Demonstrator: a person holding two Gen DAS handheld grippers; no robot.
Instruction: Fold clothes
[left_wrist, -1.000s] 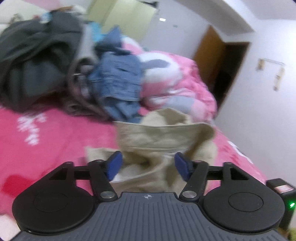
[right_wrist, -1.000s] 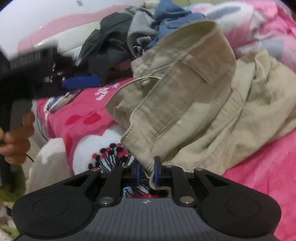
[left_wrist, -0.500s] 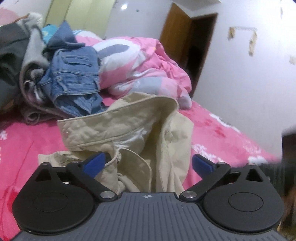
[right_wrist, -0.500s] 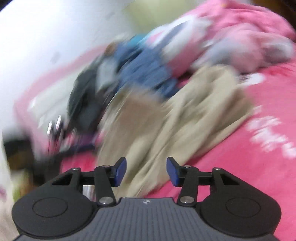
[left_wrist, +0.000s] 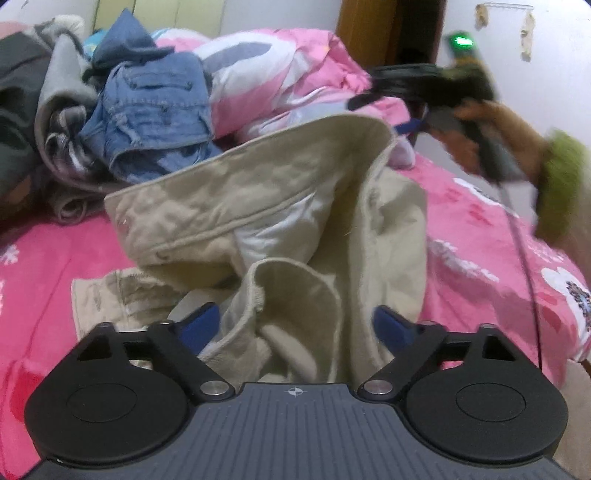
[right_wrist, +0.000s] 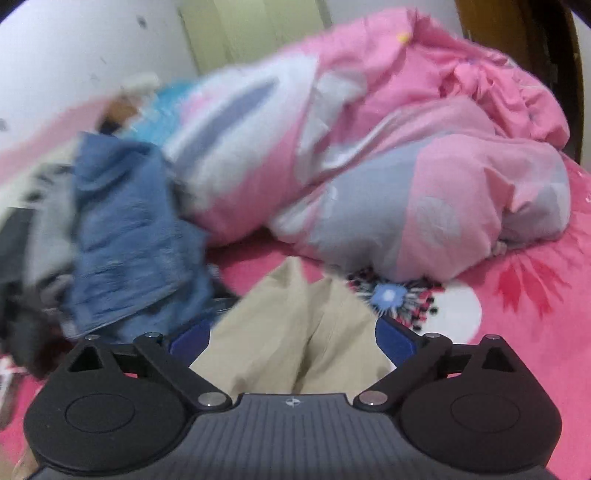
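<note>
Pink bedsheet (left_wrist: 480, 236) under beige trousers (left_wrist: 295, 206); rumpled duvet (right_wrist: 424, 166), white walls (right_wrist: 92, 48).

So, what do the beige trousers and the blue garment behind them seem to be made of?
The beige trousers look like matte cotton twill: a stitched waistband, a thin white pocket lining and soft creases show. The blue garment looks like washed denim: faded blue, heavy seams, small metal rivets. Both are judged by look only.
</note>
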